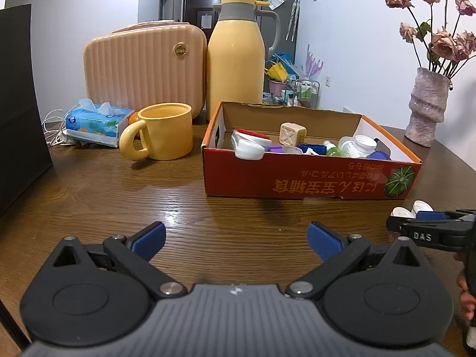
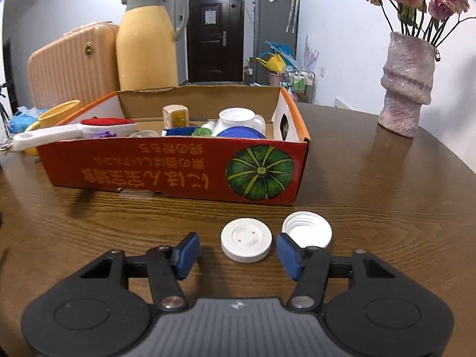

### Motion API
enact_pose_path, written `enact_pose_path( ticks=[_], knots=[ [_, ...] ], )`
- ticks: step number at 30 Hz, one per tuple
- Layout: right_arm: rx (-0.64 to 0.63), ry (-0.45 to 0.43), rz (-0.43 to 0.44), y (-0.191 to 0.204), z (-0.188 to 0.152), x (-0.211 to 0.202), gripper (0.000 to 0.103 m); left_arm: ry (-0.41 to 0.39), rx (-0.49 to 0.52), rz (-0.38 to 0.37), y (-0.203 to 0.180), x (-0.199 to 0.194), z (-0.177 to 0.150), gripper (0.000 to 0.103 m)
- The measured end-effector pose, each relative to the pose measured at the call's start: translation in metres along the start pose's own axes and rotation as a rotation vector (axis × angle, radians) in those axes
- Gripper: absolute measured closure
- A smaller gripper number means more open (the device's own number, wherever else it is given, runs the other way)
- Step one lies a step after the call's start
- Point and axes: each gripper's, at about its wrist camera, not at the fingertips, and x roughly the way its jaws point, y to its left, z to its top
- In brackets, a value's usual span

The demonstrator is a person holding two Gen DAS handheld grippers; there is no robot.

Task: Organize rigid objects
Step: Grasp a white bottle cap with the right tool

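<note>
A red cardboard box (image 1: 297, 178) (image 2: 178, 166) with a pumpkin picture holds several small items: white lids, a blue lid, a wooden block, a white bottle. In front of it on the wooden table lie a flat white lid (image 2: 246, 244) and an upturned white screw cap (image 2: 308, 227). My right gripper (image 2: 238, 255) is open, and the flat lid sits between its blue pads, close to the right pad and well apart from the left one. My left gripper (image 1: 236, 241) is open over bare table with nothing between its fingers. The right gripper (image 1: 416, 223) shows at the right edge of the left wrist view, beside the two white caps (image 1: 412, 208).
A yellow mug (image 1: 166, 132), a yellow thermos jug (image 1: 235, 56), a peach ribbed case (image 1: 142, 68) and a tissue pack (image 1: 95, 122) stand behind and left of the box. A vase of dried roses (image 2: 407, 86) stands at the right. A black panel (image 1: 17, 104) borders the left.
</note>
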Motion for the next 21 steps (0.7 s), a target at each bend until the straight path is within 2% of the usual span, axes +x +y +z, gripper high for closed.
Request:
enact_pose_path(
  ticks=[4, 13, 21],
  knots=[
    [0.013, 0.0, 0.005, 0.001, 0.004, 0.009, 0.064, 0.006, -0.003, -0.005, 0.001, 0.001, 0.0, 0.0],
    [-0.01, -0.047, 0.009, 0.006, 0.0, 0.003, 0.065, 0.018, 0.009, -0.008, -0.002, 0.004, -0.003, 0.0],
    [0.014, -0.144, 0.027, -0.003, -0.005, -0.032, 0.065, 0.026, 0.026, -0.008, -0.009, 0.007, -0.006, 0.0]
  ],
)
